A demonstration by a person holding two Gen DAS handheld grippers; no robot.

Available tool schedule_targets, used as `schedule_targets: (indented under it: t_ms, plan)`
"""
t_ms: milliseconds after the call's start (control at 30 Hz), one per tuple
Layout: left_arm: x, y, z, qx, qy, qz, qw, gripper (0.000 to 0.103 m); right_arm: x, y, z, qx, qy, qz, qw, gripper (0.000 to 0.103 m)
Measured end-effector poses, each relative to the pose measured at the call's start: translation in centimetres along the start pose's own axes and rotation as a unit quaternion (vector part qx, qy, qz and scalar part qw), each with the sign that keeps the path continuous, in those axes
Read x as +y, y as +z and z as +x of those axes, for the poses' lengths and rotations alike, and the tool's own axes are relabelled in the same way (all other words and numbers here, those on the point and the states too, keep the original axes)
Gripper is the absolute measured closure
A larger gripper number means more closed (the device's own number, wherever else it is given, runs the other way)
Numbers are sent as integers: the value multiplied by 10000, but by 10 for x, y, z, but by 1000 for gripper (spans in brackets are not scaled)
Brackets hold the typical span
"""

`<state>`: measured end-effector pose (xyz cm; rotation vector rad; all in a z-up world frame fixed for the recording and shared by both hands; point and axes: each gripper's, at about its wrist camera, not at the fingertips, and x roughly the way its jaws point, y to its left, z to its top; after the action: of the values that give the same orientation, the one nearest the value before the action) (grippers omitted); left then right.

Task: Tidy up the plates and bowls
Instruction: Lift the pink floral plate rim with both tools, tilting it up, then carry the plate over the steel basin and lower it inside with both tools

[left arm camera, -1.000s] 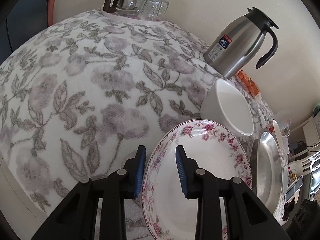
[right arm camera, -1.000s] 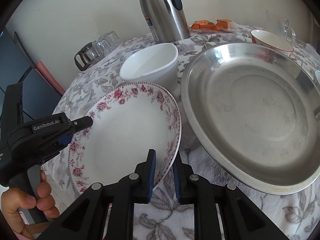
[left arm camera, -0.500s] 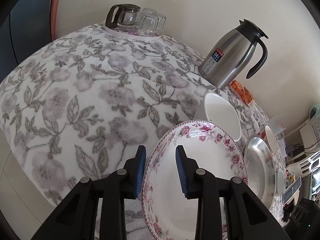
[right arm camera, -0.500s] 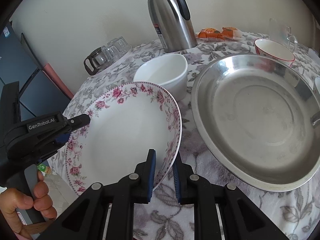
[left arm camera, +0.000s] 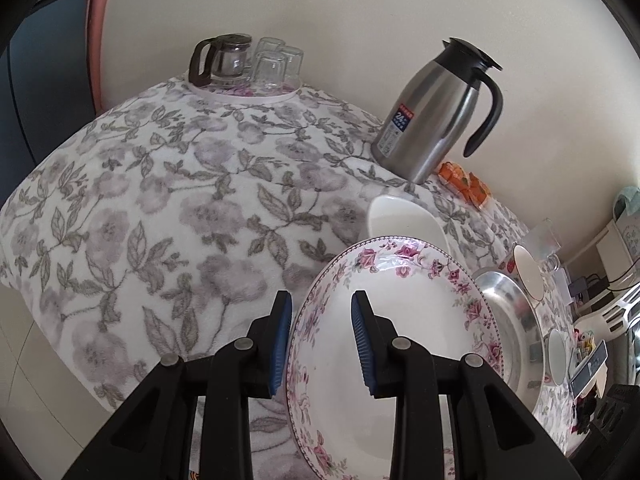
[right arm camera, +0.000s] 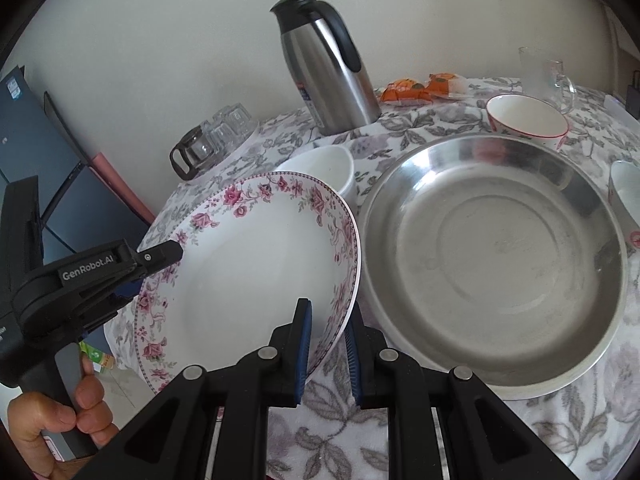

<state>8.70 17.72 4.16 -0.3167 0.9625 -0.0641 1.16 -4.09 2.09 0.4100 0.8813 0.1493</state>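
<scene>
You have the floral plate [right arm camera: 256, 264] off the flowered tablecloth [left arm camera: 160, 208], tilted, with one gripper on each edge. The right gripper [right arm camera: 325, 344] pinches its near rim; the left gripper [left arm camera: 320, 340] straddles the opposite rim, pads seemingly bearing on it. The step in hand is the carry. Next, in my judgement: swing it right, level it, and lower it into the steel basin [right arm camera: 496, 248], clear of the white bowl [right arm camera: 320, 168].
</scene>
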Motion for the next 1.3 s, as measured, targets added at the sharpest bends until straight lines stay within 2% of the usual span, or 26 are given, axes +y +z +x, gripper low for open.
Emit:
schedule_targets:
  t_ms: [400, 767, 1000, 1300]
  plan:
    - [-71, 5, 10, 109, -187, 582, 9981, 71, -55, 30, -36, -422, -95, 522, 9977, 86]
    - [-145, -2, 32, 334, -493, 1015, 9931, 71, -118, 45, -61, -747, -274, 1049, 9913, 86]
    - [-188, -12, 46, 456, -630, 1292, 9886, 71, -150, 53, -78, -934, -473, 1152, 9878, 85]
    - [-212, -21, 60, 524, -675, 1423, 9861, 71, -173, 55, -75, -903, -589, 1192, 9870, 85]
